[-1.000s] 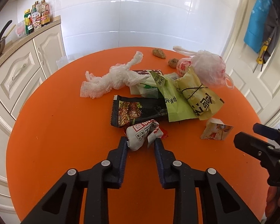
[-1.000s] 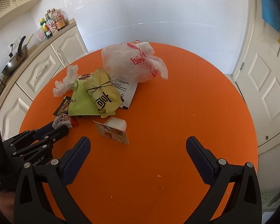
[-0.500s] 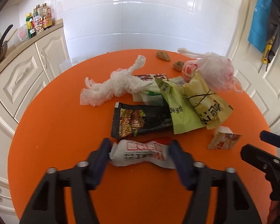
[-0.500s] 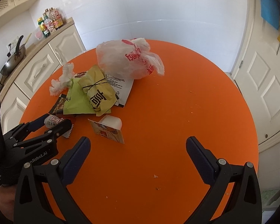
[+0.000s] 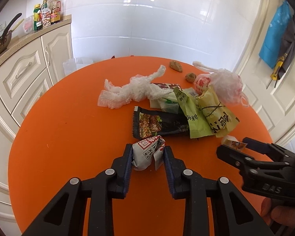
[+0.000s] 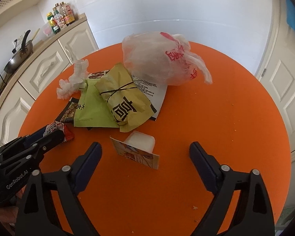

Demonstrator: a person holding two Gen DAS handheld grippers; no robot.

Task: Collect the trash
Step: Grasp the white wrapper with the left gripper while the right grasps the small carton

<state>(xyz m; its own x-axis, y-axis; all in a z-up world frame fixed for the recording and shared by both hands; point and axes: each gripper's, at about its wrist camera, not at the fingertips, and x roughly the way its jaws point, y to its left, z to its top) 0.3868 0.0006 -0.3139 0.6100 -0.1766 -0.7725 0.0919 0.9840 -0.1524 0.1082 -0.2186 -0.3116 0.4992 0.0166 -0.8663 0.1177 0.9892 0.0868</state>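
Glossy plastic wrapper (image 5: 147, 151) – matt orange table (image 5: 68, 137), crinkly bag (image 6: 157, 59).

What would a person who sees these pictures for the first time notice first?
The bright orange round table fills both views, with a heap of wrappers at its middle: a yellow tied packet lying on a green wrapper, and a white plastic bag behind them. Nearer, the left tongs squeeze a crumpled white and red wrapper, while the right tongs stand wide open around a small plastic cup.
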